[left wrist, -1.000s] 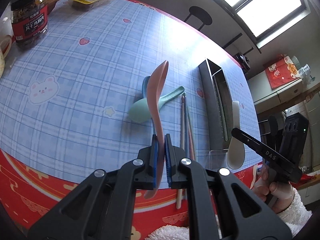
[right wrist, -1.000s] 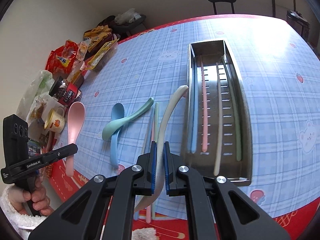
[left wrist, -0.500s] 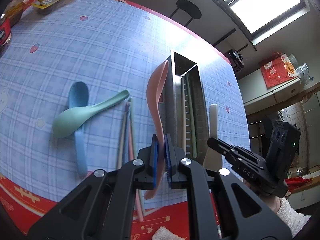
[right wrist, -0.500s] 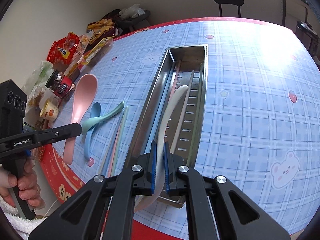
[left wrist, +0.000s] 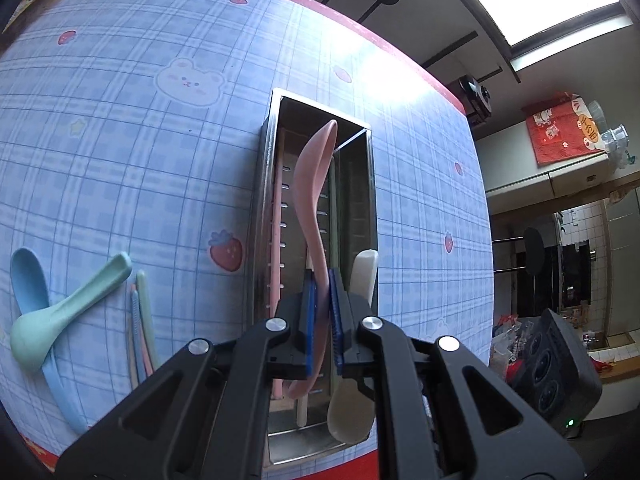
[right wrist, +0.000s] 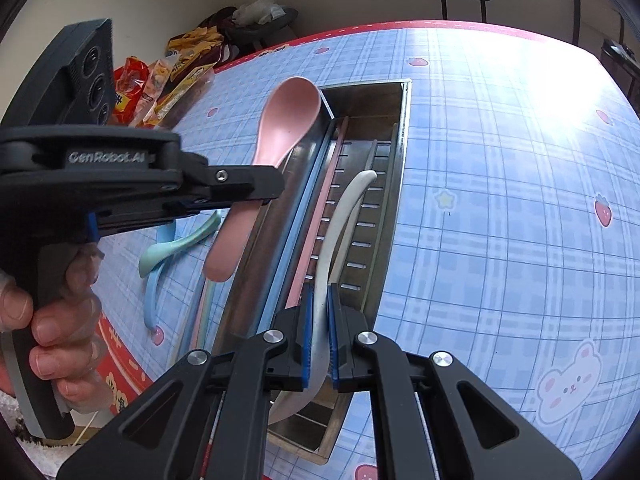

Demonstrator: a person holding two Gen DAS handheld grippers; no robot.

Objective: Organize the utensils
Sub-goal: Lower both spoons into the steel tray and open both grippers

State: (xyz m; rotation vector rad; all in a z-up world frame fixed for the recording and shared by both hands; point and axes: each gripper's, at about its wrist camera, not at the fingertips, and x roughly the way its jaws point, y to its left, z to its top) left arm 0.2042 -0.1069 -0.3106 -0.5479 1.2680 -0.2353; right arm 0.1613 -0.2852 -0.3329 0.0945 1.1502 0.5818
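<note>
Spoons (left wrist: 310, 192) over metal tray (left wrist: 266, 184)

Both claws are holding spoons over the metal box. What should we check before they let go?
1. Left claw grips the pink spoon: ok.
2. Right claw grips the white spoon: ok.
3. White spoon lined up along the metal tray: ok.
4. Pink spoon fully over the tray: cannot tell; the views disagree.
5. Spoons clear of each other: cannot tell.
6. Green spoon and blue spoon still on the table: not ok.
</note>
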